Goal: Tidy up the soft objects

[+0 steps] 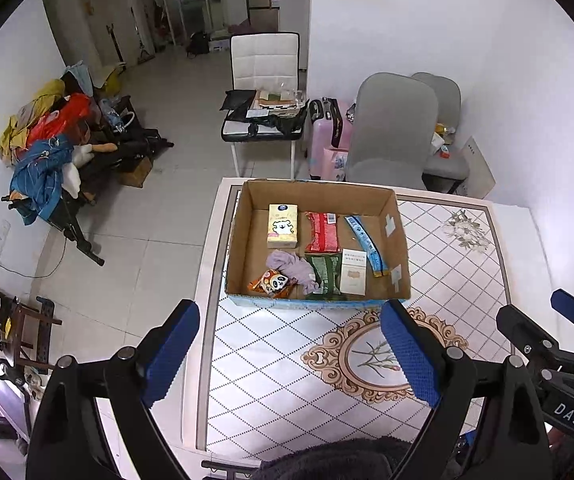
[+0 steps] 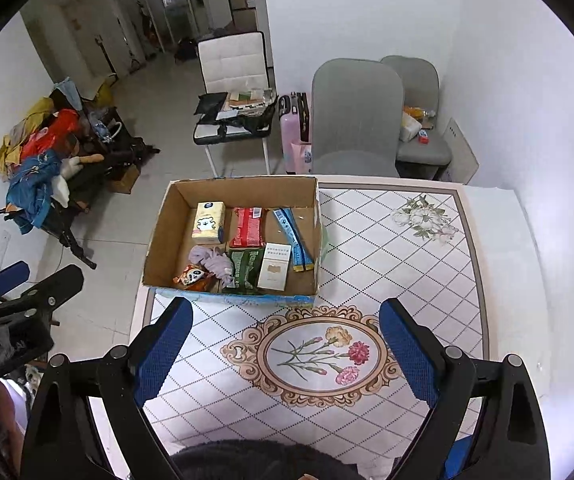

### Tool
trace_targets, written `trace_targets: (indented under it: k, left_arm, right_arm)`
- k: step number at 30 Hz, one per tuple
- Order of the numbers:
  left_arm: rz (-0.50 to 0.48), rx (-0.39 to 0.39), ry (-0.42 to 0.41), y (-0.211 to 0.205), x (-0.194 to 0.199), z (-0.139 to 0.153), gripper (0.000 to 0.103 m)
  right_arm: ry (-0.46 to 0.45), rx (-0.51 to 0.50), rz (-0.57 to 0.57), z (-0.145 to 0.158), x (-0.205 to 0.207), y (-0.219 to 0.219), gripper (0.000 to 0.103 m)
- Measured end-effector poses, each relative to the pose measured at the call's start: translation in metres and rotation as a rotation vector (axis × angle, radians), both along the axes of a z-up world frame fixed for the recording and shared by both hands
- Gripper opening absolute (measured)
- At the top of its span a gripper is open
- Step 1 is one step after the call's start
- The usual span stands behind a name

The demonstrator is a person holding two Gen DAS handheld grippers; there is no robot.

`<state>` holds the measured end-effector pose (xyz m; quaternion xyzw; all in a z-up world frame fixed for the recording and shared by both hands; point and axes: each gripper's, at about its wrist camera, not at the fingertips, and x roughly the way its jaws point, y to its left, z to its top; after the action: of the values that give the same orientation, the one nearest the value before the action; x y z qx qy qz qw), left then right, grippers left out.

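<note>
Two grippers, left gripper and right gripper, both spread and empty above the table; cardboard box holds tissue pack, lilac cloth; carnation medallion whole only in right view, half-hidden in left.

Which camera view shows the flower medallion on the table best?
The right wrist view: the whole flower medallion lies between the open right gripper fingers, its pink and yellow blooms clear. In the left wrist view, the left gripper's finger hides its right part.

Brown box — lilac cloth; white diamond-pattern table, floral medallion.
</note>
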<state>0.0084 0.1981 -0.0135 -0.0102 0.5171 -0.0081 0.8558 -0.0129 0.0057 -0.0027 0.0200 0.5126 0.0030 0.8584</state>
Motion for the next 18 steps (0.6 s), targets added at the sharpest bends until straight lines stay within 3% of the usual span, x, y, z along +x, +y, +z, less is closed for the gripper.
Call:
trace_targets:
  k: [10, 18]
  left_arm:
    - [0.012, 0.006, -0.022, -0.009, -0.022, 0.015, 0.093]
    - [0.033, 0.01, -0.055, -0.009, -0.028, 0.025, 0.093]
  right_arm:
    - [-0.05, -0.023, 0.004, 0.03, -0.026, -0.011, 0.096]
    - [-0.071, -0.036, -0.008, 0.037, -0.026, -0.014, 0.096]
